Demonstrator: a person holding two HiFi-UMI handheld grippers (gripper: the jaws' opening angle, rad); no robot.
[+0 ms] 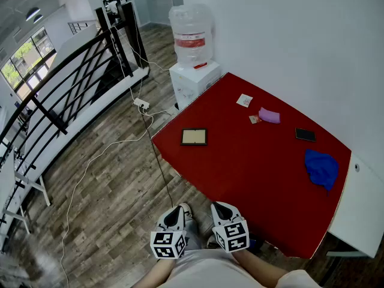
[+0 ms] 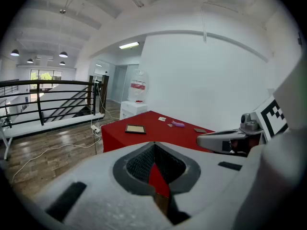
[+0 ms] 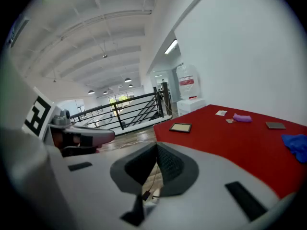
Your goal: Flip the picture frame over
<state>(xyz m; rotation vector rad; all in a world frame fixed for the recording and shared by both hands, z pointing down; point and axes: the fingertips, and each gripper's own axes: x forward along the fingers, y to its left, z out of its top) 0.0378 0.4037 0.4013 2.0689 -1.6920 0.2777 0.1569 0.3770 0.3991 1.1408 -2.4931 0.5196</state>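
- The left tool hangs close to the person's body, short of the desk's near edge. Its jaws are clenched together on nothing.
- The picture frame lies flat near the desk's left edge, well apart from both tools, with a pale panel inside a dark rim uppermost.
- It looks light, stiff and thin, and it may be glazed, so it is probably fragile and offers little edge to catch. A pinch across one dark rim seems best, after that side is tipped up.
- The right tool sits just beside the left one, likewise clenched and empty.
- Farther right, a purple pouch, a dark phone and a blue cloth lie well clear of the frame.
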